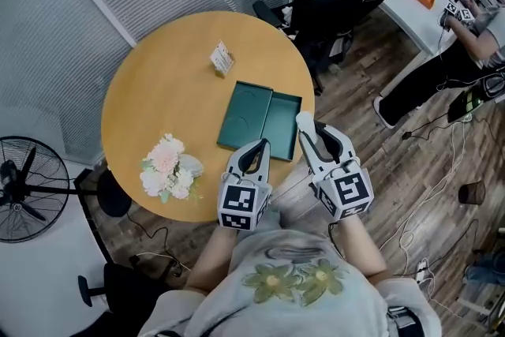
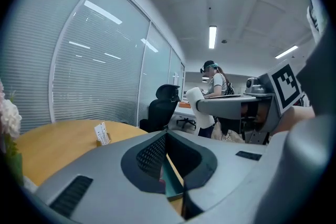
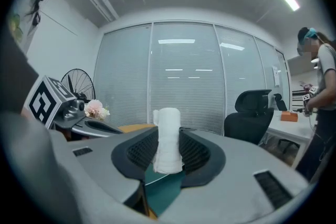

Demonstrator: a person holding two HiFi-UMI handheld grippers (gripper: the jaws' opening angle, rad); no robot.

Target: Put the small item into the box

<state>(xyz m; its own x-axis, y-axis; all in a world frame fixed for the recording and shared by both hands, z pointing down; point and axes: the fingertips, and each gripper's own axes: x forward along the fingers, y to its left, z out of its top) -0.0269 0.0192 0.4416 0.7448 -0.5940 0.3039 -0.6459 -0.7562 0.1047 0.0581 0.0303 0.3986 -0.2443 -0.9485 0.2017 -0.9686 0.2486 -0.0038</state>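
Pinching the white roll (image 3: 168,128) low, right claw (image 3: 168,150) may let it tip outside the green box (image 1: 251,116); left claw (image 2: 167,136) together, empty

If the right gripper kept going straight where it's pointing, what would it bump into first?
Most likely the open green box, which lies just ahead of and below the right gripper and the white roll it holds. Its height is hard to judge; it might skim over instead.
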